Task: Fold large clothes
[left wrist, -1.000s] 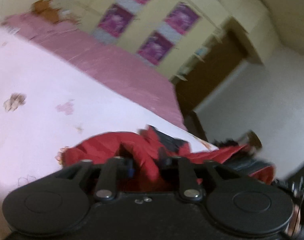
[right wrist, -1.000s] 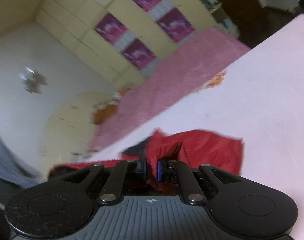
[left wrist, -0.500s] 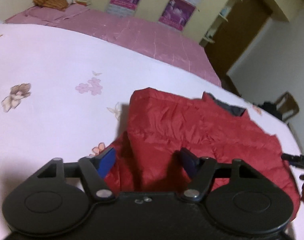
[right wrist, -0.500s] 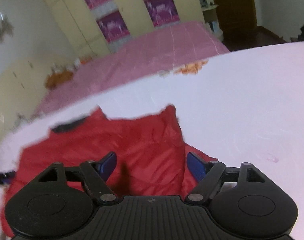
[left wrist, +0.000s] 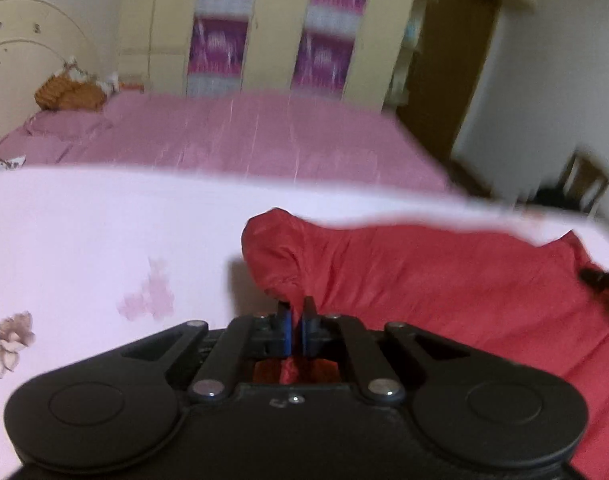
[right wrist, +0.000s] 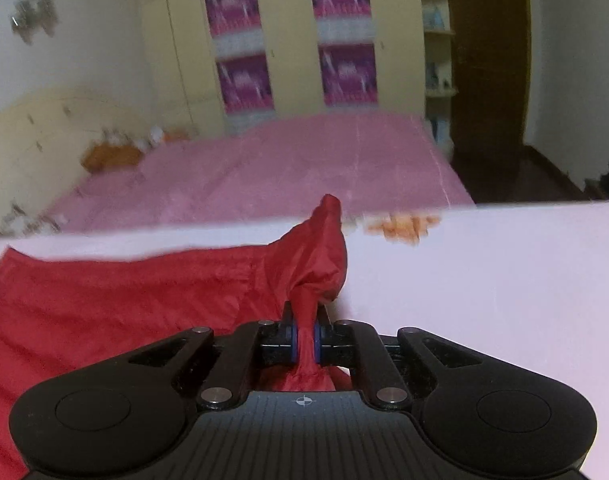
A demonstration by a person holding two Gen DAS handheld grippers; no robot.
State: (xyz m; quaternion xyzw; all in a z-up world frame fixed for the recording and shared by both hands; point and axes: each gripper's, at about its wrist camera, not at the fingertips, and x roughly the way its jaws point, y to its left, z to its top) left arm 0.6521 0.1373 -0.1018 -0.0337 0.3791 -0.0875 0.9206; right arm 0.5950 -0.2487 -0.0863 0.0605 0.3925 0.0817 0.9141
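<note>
The red jacket lies spread on the pale pink sheet. The left gripper pinches a bunched fold at its left edge; the right gripper is closing, clamped on the right edge's fold.

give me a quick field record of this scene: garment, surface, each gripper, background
garment: red quilted puffer jacket, spread out, bunched up at both pinched spots
surface: pale pink floral sheet
left gripper: shut on a pinch of the jacket's left edge
right gripper: closing, a twist of jacket fabric squeezed between its pads
background: darker pink bed cover, cream wardrobe with purple panels
</note>
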